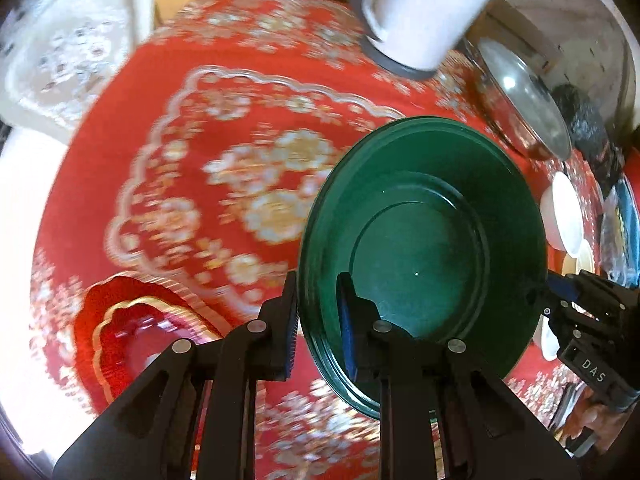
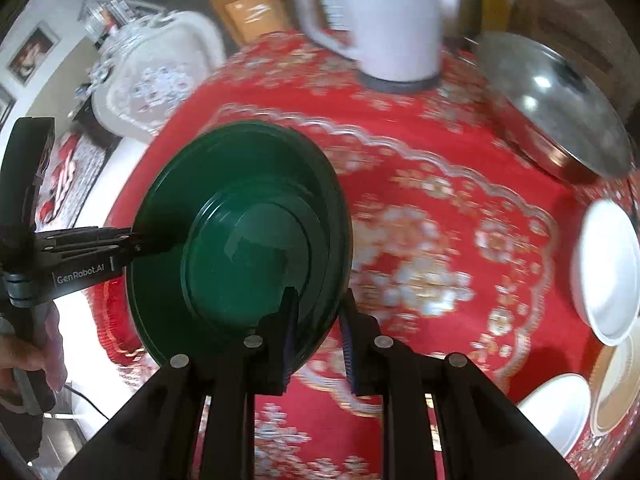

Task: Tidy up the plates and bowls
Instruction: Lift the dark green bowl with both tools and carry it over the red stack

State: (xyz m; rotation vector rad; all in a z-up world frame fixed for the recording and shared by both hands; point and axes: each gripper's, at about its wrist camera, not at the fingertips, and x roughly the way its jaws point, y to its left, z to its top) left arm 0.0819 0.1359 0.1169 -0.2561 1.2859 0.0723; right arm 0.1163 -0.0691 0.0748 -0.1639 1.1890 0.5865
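A dark green plate is held tilted above the red tablecloth between both grippers. My left gripper is shut on its near-left rim. My right gripper is shut on the opposite rim of the same green plate; it also shows in the left wrist view. The left gripper shows at the left of the right wrist view. A red plate with a gold rim lies on the cloth at lower left. White bowls and plates lie at the right.
A white kettle stands at the back of the table. A steel pot with a lid sits at the back right. A white lace-covered chair stands beyond the table's left edge. The red floral tablecloth covers the table.
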